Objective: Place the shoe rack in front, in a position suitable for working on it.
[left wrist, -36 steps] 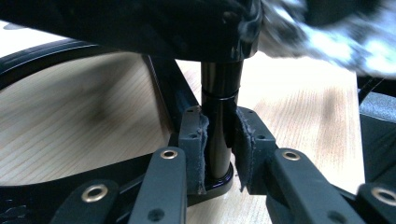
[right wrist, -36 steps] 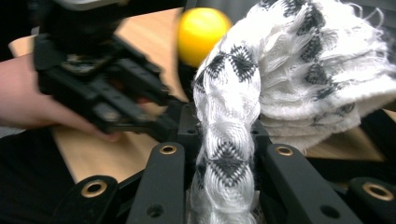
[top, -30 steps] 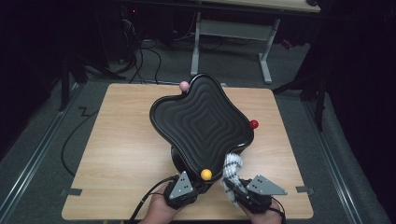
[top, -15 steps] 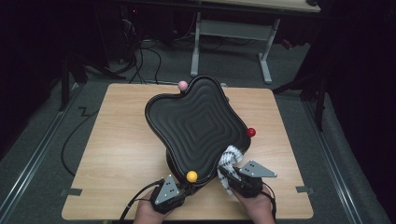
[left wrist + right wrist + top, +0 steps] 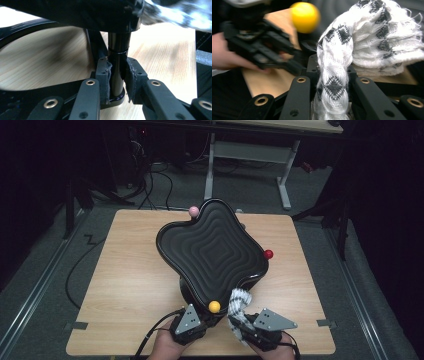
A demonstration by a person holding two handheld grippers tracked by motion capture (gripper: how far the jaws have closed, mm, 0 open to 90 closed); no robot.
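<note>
Looks like a wipe-down that's barely started: the left gripper [image 5: 117,82] has its fingers clamped tight on the post [image 5: 118,62] under the black wavy tray [image 5: 212,252], which sits mid-surface [image 5: 125,285]. The right gripper [image 5: 333,82] is squeezed shut on a black-and-white cloth [image 5: 367,42] right at the tray's near edge by the yellow ball [image 5: 214,306], so I'd guess most of the tray is left to do.

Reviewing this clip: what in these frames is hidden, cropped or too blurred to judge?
- High view: base under the black wavy-ridged tray, hidden by the tray itself.
- Left gripper view: black post top, covered by the tray's underside.
- Right gripper view: yellow ball and left tool blurred; black-and-white woven cloth end cut off below.
</note>
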